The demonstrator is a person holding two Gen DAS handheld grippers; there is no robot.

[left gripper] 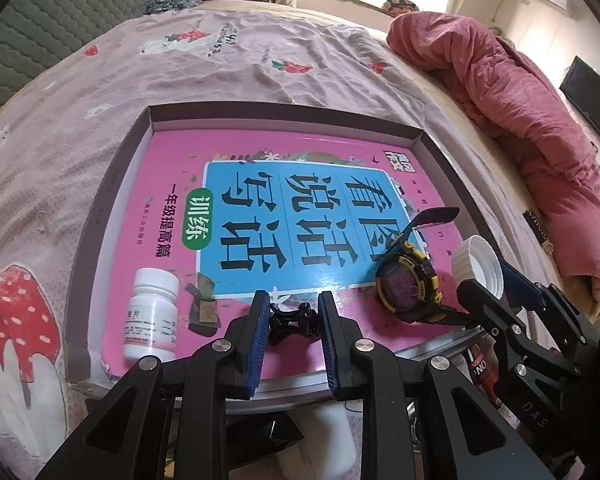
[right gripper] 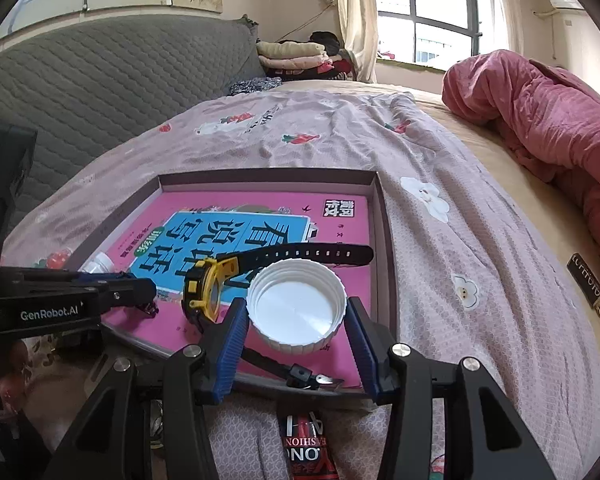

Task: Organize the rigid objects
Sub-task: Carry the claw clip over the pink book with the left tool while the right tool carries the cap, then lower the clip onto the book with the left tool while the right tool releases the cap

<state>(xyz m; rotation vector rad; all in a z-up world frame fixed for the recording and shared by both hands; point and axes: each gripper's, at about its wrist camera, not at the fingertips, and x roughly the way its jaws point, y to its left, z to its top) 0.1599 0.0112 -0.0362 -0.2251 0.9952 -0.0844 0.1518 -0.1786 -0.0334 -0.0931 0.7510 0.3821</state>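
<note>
A shallow brown box [left gripper: 116, 184] [right gripper: 384, 216] lies on the bed and holds a pink book [left gripper: 172, 168] [right gripper: 340, 208]. On the book lie a white pill bottle [left gripper: 152, 314] [right gripper: 96, 266] and a yellow-black watch [left gripper: 406, 284] [right gripper: 204, 292]. My left gripper [left gripper: 294, 306] is shut on a small black clip [left gripper: 296, 322] just above the book's near edge. My right gripper [right gripper: 296, 324] is shut on a white ribbed jar lid [right gripper: 296, 304] [left gripper: 478, 264], held open side up over the box's near right corner, beside the watch.
A pink rumpled quilt [left gripper: 520, 120] [right gripper: 540, 120] lies at the right. A grey padded headboard [right gripper: 100, 76] stands at the left. A red-black tube [right gripper: 310, 448] lies on the sheet below the right gripper. Folded clothes [right gripper: 296, 58] are stacked far back.
</note>
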